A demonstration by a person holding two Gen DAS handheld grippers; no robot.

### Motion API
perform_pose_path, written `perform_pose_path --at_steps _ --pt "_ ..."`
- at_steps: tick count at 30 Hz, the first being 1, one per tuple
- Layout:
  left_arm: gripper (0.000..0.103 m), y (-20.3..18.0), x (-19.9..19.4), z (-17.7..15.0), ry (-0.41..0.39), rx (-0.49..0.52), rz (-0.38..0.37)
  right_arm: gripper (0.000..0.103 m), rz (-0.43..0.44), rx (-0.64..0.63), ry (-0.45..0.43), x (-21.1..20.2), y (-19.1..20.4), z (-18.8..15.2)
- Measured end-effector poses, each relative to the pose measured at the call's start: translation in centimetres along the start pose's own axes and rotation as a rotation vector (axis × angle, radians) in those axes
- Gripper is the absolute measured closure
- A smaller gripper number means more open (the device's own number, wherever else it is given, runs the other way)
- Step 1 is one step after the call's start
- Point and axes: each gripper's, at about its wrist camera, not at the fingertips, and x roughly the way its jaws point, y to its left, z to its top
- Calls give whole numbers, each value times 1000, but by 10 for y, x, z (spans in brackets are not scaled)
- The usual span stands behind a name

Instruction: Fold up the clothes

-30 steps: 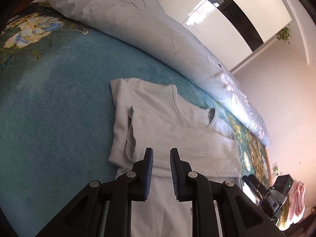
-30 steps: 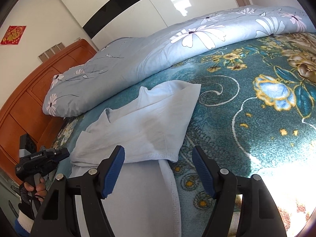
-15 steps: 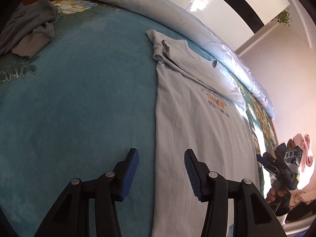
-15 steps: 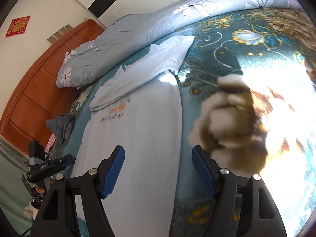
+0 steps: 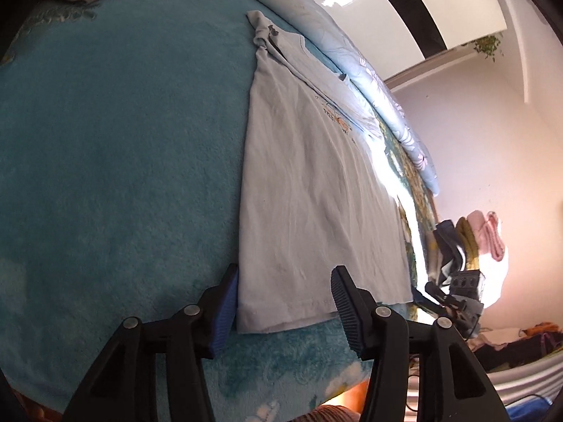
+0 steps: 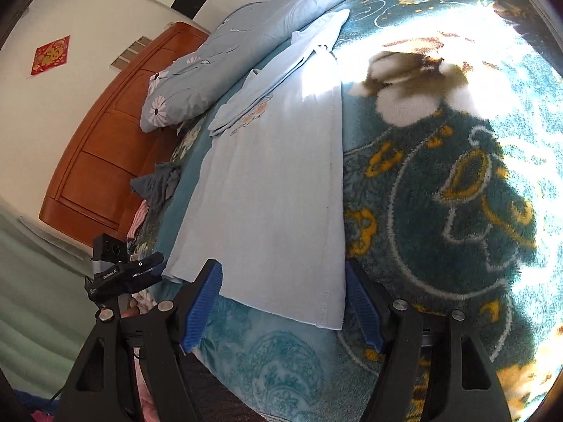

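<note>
Pale grey T-shirt (image 5: 309, 190) lies flat on the bed's teal blanket (image 5: 116, 161), sleeves folded in at the collar end, hem nearest both tools. Left gripper (image 5: 283, 311) and right gripper (image 6: 283, 311) stand wide, empty, each straddling a hem corner. Judged step: pinch both corners evenly, taking every layer, then carry the hem toward the collar. One second earlier both were near the collar, the left narrow.
</note>
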Motion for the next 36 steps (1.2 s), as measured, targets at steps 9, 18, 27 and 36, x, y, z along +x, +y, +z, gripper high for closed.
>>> perform_pose_path --at_steps 9,18,27,36 --pt "47 13 -6 -7 -37 -95 -96 93 77 133 10 12 -19 -2" --pt "66 10 -1 -8 -67 -102 -36 96 -20 132 -78 -25 -26 2" --pt "66 6 14 -9 -27 -115 -50 93 -11 123 -48 -17 -27 -7" --pt "63 3 11 -16 -49 -103 -28 79 -5 143 -69 -26 -39 -3"
